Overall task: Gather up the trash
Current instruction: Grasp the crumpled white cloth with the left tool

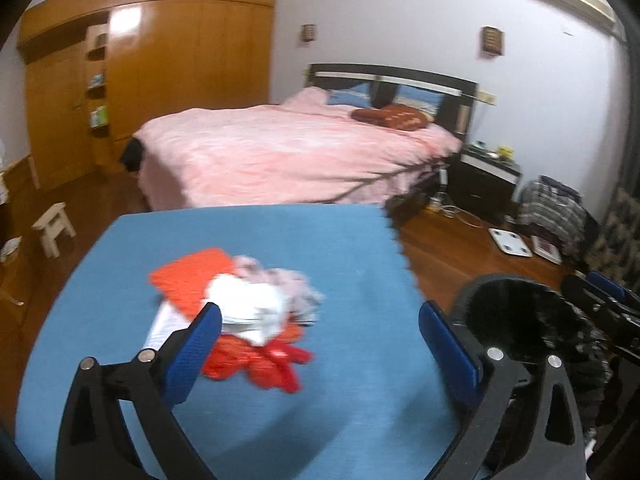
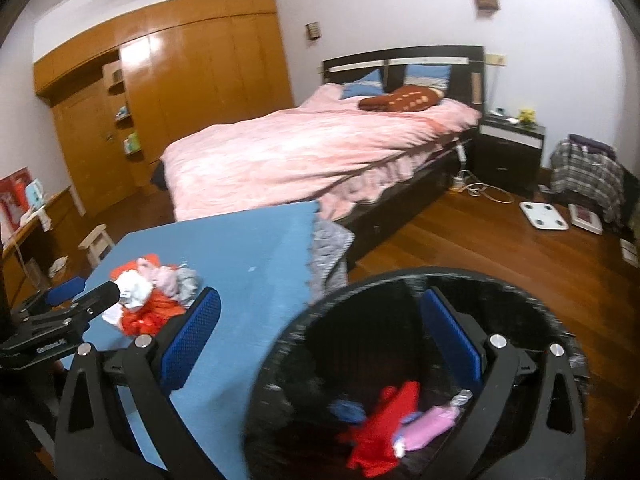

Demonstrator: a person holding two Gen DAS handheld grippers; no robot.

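A pile of trash (image 1: 248,312) lies on the blue table (image 1: 320,400): red wrappers, white crumpled paper and pink scraps. My left gripper (image 1: 320,314) stands open just in front of the pile with nothing between its fingers; its left finger overlaps the pile's edge. The black bin (image 1: 520,312) stands off the table's right side. In the right wrist view my right gripper (image 2: 322,300) hangs open and empty above the bin (image 2: 500,280). Inside lie a red wrapper (image 2: 384,420) and a pink piece (image 2: 432,424). The trash pile (image 2: 156,296) and left gripper (image 2: 86,292) show at left.
A bed with a pink cover (image 1: 288,152) stands behind the table, and a dark nightstand (image 1: 484,184) is beside it. A white scale (image 2: 544,216) lies on the wooden floor. A small stool (image 1: 54,228) and a wooden wardrobe (image 1: 180,68) are at left.
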